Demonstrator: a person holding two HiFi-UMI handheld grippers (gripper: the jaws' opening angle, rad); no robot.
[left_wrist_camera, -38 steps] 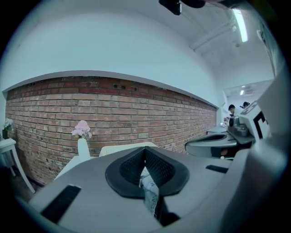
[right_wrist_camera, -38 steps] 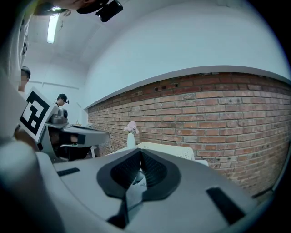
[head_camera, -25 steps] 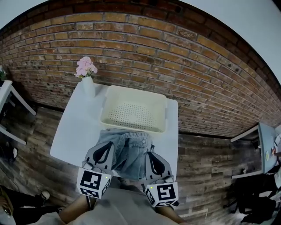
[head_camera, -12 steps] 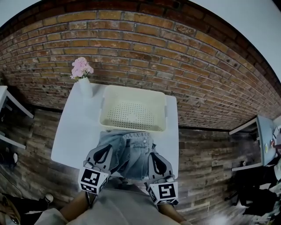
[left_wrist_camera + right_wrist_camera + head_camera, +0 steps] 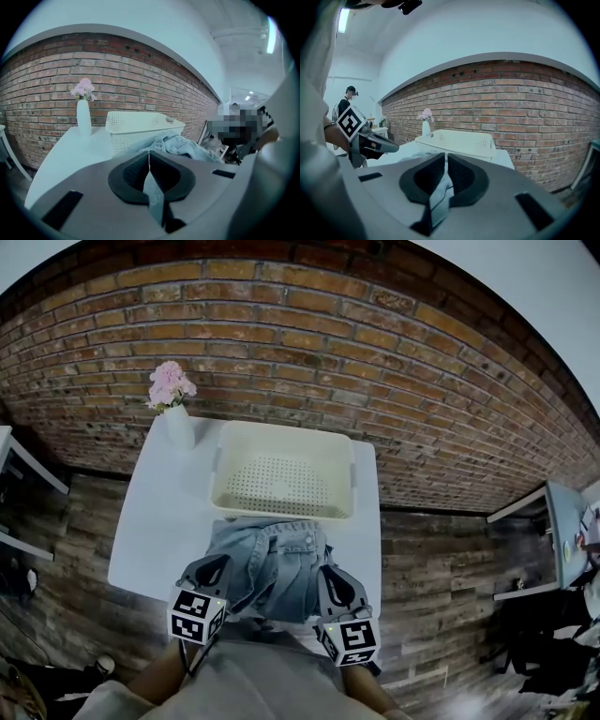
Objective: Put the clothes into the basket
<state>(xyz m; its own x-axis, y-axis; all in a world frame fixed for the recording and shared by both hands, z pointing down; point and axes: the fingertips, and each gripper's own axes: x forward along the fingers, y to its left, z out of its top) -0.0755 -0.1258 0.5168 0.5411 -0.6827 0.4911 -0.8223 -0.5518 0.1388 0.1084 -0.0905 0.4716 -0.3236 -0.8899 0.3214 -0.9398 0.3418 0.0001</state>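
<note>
Down at the bottom of the head view, both tools are clamped on the same piece. The left tool (image 5: 223, 565) has its jaws pressed together on a thin fold of the denim garment (image 5: 277, 563), and the right tool (image 5: 330, 574) is pinched on a fold at the other side. No gap shows in either gripper view, just a strip of cloth squeezed through.

The denim sits bunched between the two tools at the near edge of the white desk (image 5: 159, 521). Its far edge is right up against the near rim of the basket (image 5: 284, 439), which looks empty. So nothing's in yet, and we'd say the step in hand is the lift-and-carry.

How we'd do it well:
- Raise both tools together and level, so the cloth hangs evenly and neither pinch takes all the weight.
- Get the hanging part fully above the near rim before going forward. Otherwise we reckon it drags on the rim and shoves the light basket back.
- Lower over the perforated floor in the frame's middle, then let go.

Steer clear of the vase of pink flowers (image 5: 176, 426) at upper left; it looks tippy. Beyond that there's only the brick wall (image 5: 309, 343).
</note>
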